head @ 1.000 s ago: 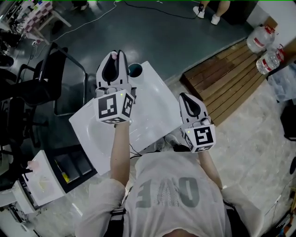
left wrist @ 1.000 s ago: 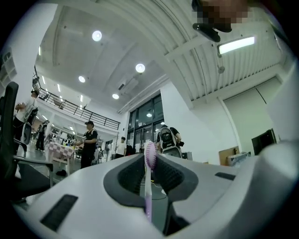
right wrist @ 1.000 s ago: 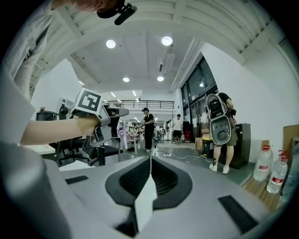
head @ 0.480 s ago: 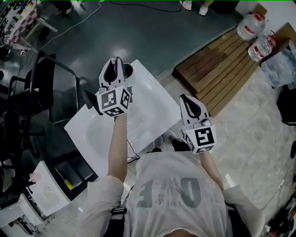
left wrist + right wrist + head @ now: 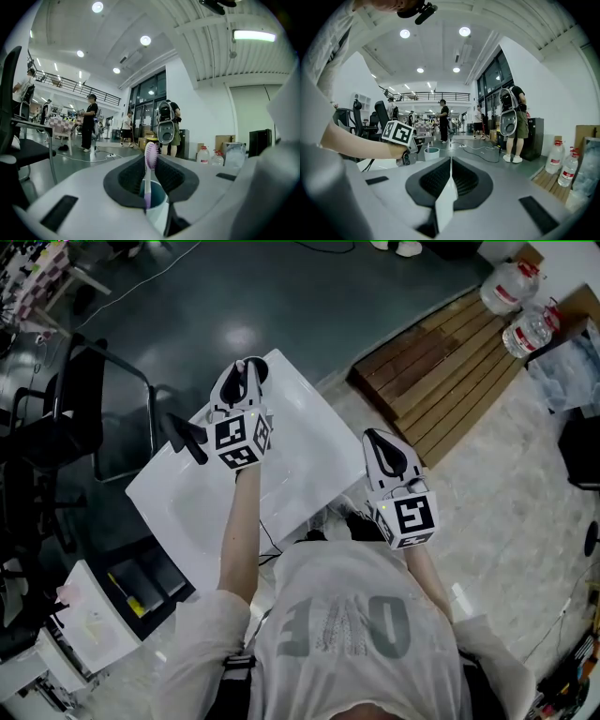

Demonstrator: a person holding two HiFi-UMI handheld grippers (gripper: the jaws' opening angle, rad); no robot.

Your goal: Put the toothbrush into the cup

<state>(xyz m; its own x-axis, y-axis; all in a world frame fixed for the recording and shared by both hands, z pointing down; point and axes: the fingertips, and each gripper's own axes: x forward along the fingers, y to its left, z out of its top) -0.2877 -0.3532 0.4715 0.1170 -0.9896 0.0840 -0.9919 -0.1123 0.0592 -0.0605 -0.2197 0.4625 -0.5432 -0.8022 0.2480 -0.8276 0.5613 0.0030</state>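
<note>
The left gripper [image 5: 247, 367] hid almost all that lay under it in the head view; in the left gripper view the bottom end of the toothbrush [image 5: 150, 152] was cut off, so I could not tell if it reached inside the cup [image 5: 157, 213]; the left jaws were clamped tight on the toothbrush, which stood upright between them with its purple head on top; the cup sat right below those jaws on the white worktop [image 5: 309, 456]; the right gripper [image 5: 373, 435] was off to the side, its jaws pressed together with nothing in them; there was one toothbrush, one cup and two grippers.
</note>
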